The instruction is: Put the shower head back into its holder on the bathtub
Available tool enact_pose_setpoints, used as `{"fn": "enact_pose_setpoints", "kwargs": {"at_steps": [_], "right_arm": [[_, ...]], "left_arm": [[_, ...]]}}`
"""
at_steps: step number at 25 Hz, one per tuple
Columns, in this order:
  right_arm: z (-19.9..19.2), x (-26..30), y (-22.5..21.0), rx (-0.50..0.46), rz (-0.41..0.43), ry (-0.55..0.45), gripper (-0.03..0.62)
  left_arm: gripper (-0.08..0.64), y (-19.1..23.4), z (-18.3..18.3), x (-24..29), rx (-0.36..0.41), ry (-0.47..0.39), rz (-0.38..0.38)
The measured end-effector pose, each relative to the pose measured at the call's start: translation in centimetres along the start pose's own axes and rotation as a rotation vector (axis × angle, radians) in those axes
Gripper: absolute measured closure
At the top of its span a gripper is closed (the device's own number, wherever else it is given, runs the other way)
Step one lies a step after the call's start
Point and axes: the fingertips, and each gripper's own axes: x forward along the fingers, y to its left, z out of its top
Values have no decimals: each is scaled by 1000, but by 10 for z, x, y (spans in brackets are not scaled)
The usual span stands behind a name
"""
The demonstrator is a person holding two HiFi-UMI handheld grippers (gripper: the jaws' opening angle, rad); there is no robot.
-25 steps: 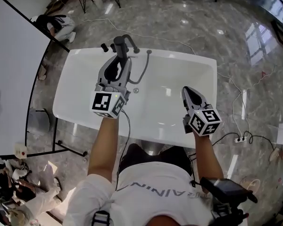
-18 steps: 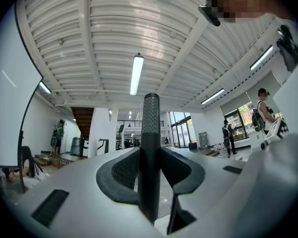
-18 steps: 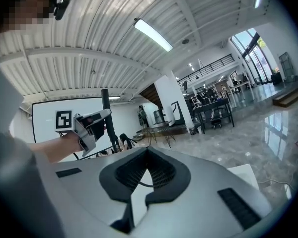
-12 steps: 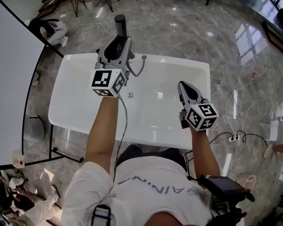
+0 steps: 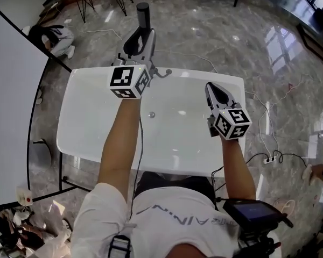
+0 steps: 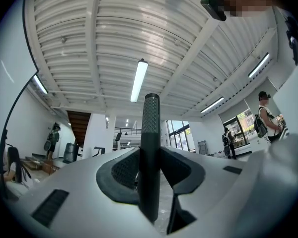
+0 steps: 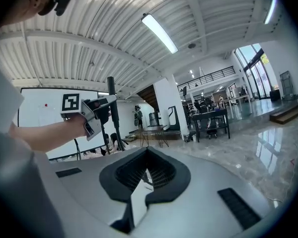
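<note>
The white bathtub (image 5: 81,122) lies below me. My left gripper (image 5: 137,40) is raised over its far rim, shut on the dark shower head (image 5: 143,12), which stands upright out of the jaws. Its hose (image 5: 162,74) hangs down to the rim. In the left gripper view the shower head's black handle (image 6: 149,148) is pinched between the pads of the left gripper (image 6: 151,171). The holder is hidden behind that gripper. My right gripper (image 5: 213,88) hovers over the tub's right part, shut and empty. In the right gripper view the right gripper (image 7: 146,168) faces the left gripper (image 7: 91,114).
A large white panel (image 5: 11,90) stands at the left of the tub. A person (image 5: 56,36) crouches on the marble floor beyond it. Cables and a power strip (image 5: 269,158) lie on the floor at the right. The tub's drain (image 5: 151,114) shows in its bottom.
Both grippers have risen and moved toward the tub's far rim. The left one has carried the shower head up past that rim, drawing the hose along.
</note>
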Motion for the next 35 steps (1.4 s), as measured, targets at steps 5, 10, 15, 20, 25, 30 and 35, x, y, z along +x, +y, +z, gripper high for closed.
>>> {"fn": "enact_pose_setpoints", "kwargs": {"at_steps": [5,10,15,20,25,30,35], "right_arm": [[11,43,-12,-39,-3,-15,583],[2,65,-26,-52,1,6,584],[-29,68,-42,-26,9,27,584],[-70,89,-56,-54,10,79,584],[-109,91,-78,-9,-2,86,584],[-145,95,-88,13,8,108,584],[-172,113,-96,13,17,120,584]], "left_arm": [[422,27,-26,23,-7,8,27],[422,40,-69,51,-33,29,39],[422,47,-117,81,-56,46,46],[422,50,-166,91,-92,66,38],[422,42,-220,97,-143,80,35],[422,38,-272,102,-139,130,50],[422,32,-320,99,-142,158,42]]}}
